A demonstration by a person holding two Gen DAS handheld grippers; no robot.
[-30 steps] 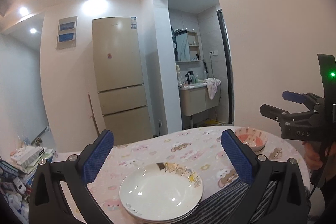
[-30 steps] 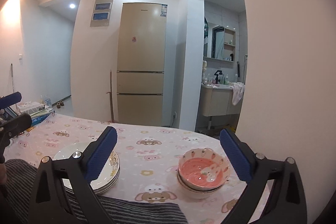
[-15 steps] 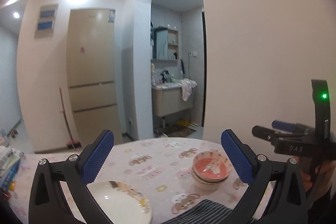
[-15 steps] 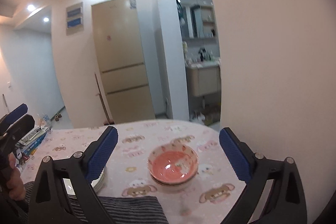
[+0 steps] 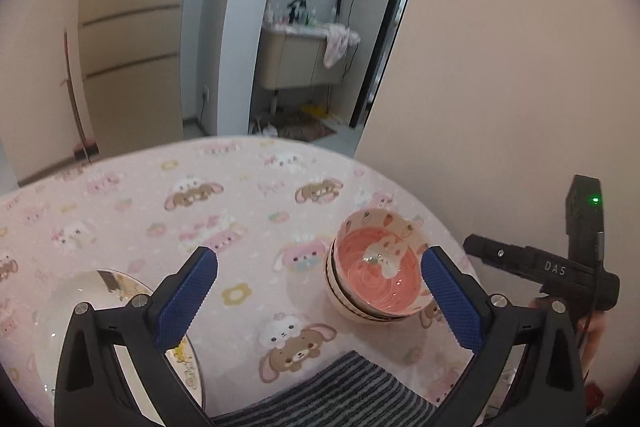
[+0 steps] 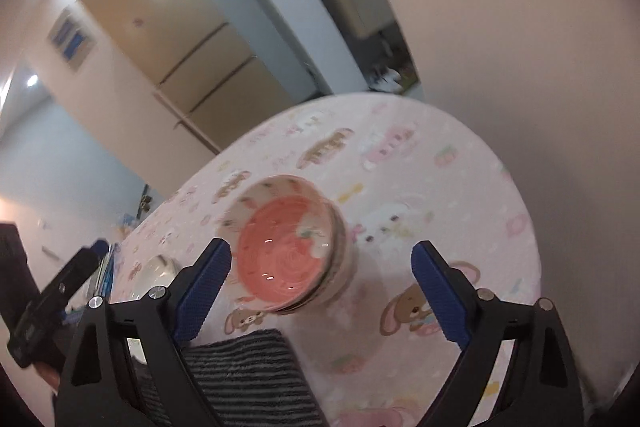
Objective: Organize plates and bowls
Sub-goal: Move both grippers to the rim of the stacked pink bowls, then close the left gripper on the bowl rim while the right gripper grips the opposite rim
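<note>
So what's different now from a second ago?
Both grippers tipped down toward the pink bowls; the right gripper rolled sideways, its jaws closing a little around nothing. The left gripper holds nothing. Bowls and white plates stayed put.

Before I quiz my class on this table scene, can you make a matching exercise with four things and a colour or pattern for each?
Things:
1. stack of ceramic bowls
2. stack of shallow glazed plates
3. folded cloth at the near table edge
4. grip pads on the left tongs

Descriptions:
A. grey and dark stripes
B. blue, textured
C. coral-pink inside with a rabbit
D. white, glossy

Pairs: 1-C, 2-D, 3-A, 4-B
</note>
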